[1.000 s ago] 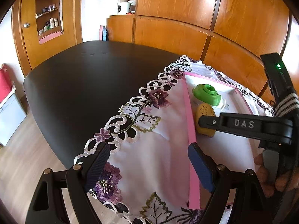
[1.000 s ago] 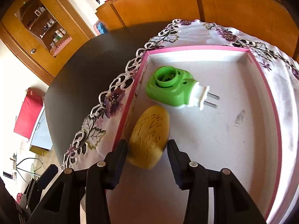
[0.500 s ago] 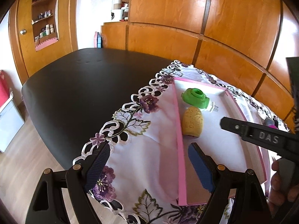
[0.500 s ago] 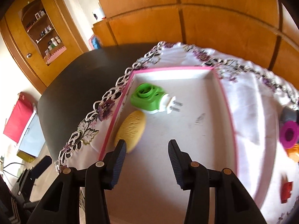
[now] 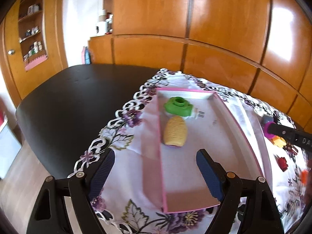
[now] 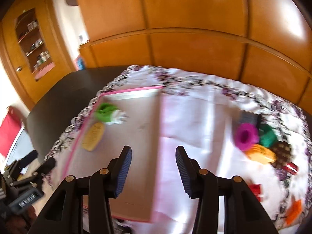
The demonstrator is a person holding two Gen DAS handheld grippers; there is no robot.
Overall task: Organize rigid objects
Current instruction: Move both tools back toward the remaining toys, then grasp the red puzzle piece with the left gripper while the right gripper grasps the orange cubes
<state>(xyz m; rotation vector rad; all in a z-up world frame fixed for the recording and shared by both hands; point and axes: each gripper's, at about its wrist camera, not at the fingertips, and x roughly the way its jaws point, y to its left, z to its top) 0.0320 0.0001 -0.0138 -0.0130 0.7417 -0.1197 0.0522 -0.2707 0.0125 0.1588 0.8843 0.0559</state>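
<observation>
A pink-rimmed white tray (image 5: 230, 109) (image 6: 136, 89) lies on an embroidered white cloth. In it lie a green plug-in device (image 5: 177, 107) (image 6: 106, 112) and a yellow oval piece (image 5: 175, 133) (image 6: 93, 136). My left gripper (image 5: 156, 172) is open and empty over the tray's near left edge. My right gripper (image 6: 153, 166) is open and empty above the tray's right rim; one of its fingers shows at the right edge of the left wrist view (image 5: 288, 133). To the right of the tray lie a magenta ring (image 6: 246, 137), a green piece (image 6: 270, 136), an orange piece (image 6: 260, 153) and small red pieces (image 6: 255, 188).
The cloth (image 5: 124, 152) covers the right part of a dark table (image 5: 74, 101). Wooden cabinets (image 5: 214, 39) stand behind it. The right wrist view is motion-blurred. A grey piece (image 5: 267, 119) lies by the magenta ring.
My right gripper let go of the yellow piece in the tray, pulled back and swung right. Both views rose and now show the loose pieces to the right of the tray.
</observation>
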